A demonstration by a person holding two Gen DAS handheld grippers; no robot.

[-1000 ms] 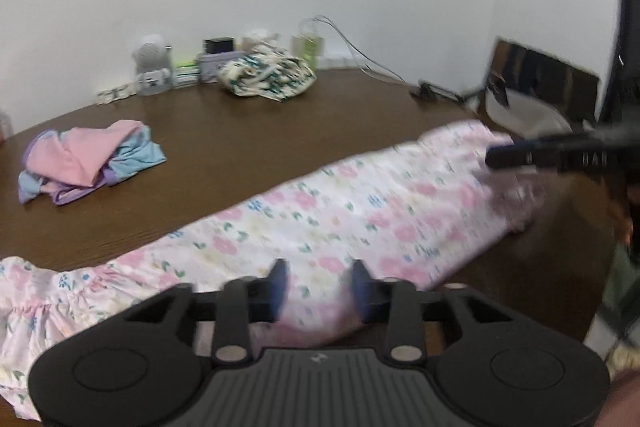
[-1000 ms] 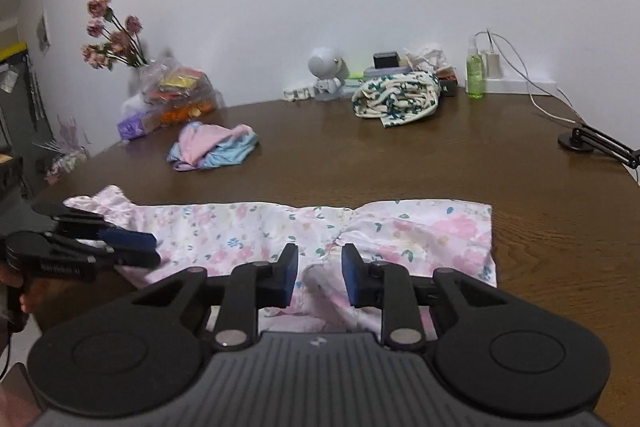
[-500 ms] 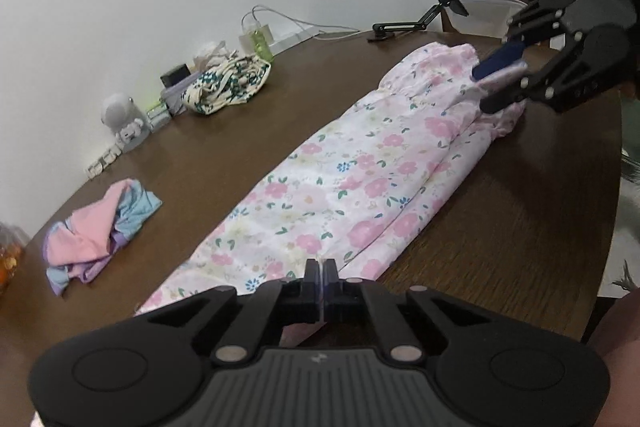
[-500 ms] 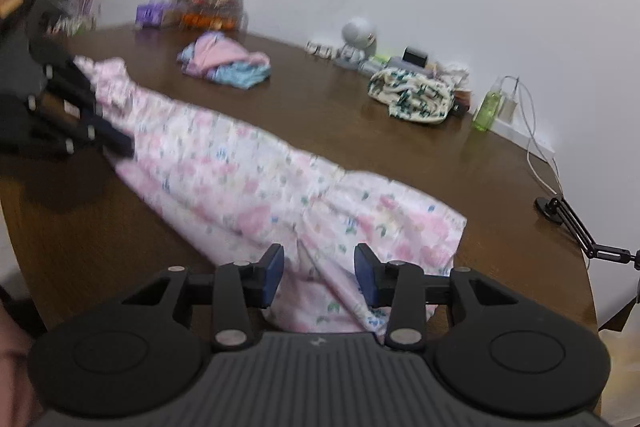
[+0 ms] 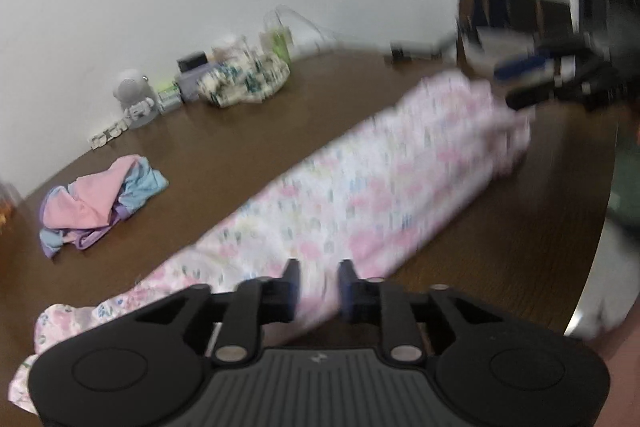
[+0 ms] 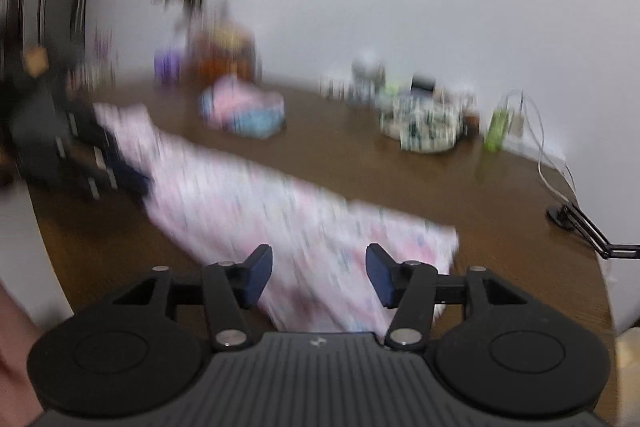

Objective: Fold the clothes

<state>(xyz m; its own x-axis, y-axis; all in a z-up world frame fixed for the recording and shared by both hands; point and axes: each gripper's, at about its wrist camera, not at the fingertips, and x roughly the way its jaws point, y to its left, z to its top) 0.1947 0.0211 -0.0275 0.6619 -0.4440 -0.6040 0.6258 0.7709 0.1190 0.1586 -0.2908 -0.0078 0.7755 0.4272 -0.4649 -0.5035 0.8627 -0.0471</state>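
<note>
Lying lengthwise on the table [image 5: 224, 155] — floral garment [image 5: 360, 187], both tools [image 5: 316, 287] [image 6: 318, 277] seemingly spread, jaws just opening.

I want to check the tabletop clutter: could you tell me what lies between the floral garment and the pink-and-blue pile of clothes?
Only bare brown table lies between the floral garment and the pink-and-blue pile; the left wrist view shows it best.

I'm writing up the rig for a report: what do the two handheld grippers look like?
The left gripper and the right gripper look alike: a matte black ribbed body with a small logo, two round discs at the sides, black linkage arms on silver pivot pins, and dark blue pads on the fingertips. No cables or sleeves show.
</note>
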